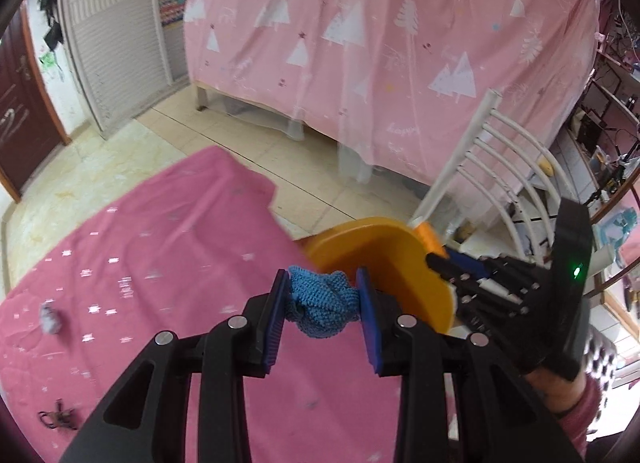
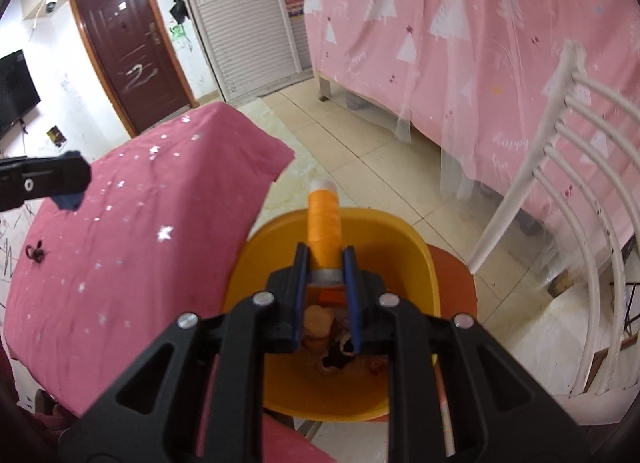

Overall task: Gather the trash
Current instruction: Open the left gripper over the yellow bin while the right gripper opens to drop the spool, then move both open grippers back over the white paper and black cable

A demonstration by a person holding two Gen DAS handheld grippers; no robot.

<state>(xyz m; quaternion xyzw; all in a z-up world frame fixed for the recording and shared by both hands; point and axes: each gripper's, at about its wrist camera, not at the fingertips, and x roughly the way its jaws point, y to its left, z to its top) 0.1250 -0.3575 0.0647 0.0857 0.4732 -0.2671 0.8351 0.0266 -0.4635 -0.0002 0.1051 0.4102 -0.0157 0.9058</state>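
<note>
Here, on the far left of the left wrist view, we find a small grey scrap [image 1: 50,319] and a dark tangle of thread [image 1: 56,419] lying on the pink star-print cloth [image 1: 160,263] that covers the table. Moving right, we see the left gripper [image 1: 322,297] clamped on a blue knitted bundle [image 1: 320,301], its blue pads pressing both sides of the wad above the cloth. Just beyond it stands the orange bin [image 1: 384,259], tilted in this view at the cloth's edge. Further right, the right gripper [image 1: 440,259] reaches over the bin, borne by a hand in a pink sleeve [image 1: 576,415]. Behind it stands a white slatted chair [image 1: 492,143], with a pink tree-print curtain [image 1: 400,43] across the background.

From the right wrist view we again start left: the tip of the left gripper [image 2: 66,187] hangs above the cloth [image 2: 140,243], near another dark thread tangle [image 2: 36,253]. At centre the right gripper [image 2: 326,259] pinches an orange thread spool [image 2: 323,223], held directly over the open bin [image 2: 408,247], where brownish scraps [image 2: 320,327] already lie. The white chair [image 2: 560,183] stands at right.
</note>
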